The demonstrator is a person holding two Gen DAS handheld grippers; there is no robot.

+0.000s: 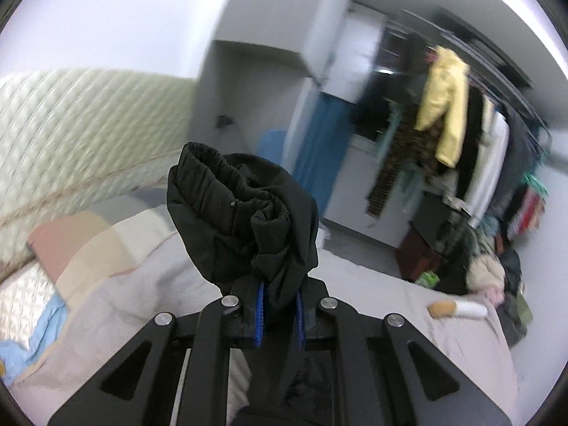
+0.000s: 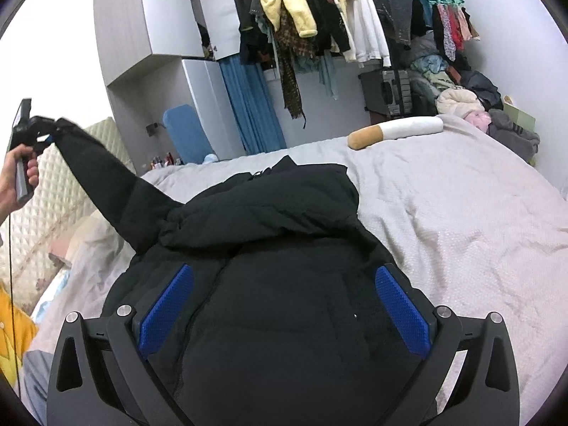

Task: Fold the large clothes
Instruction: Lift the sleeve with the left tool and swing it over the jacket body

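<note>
A black puffer jacket [image 2: 269,234] lies spread on the grey bed [image 2: 443,206]. My left gripper [image 1: 278,314] is shut on the cuff of the jacket's sleeve [image 1: 241,213], which bunches above the blue pads. In the right wrist view the left gripper [image 2: 46,135] holds that sleeve [image 2: 103,177] stretched up and to the left, off the bed. My right gripper [image 2: 284,305] is open, its blue pads [image 2: 167,312] wide apart just above the jacket's body, holding nothing.
A cigarette-shaped pillow [image 2: 394,131] lies at the bed's far side. A rack of hanging clothes [image 2: 319,17] and a clothes pile [image 2: 472,96] stand behind. A quilted headboard [image 2: 42,209] and pillows are on the left. A grey wardrobe [image 2: 142,28] stands at the back.
</note>
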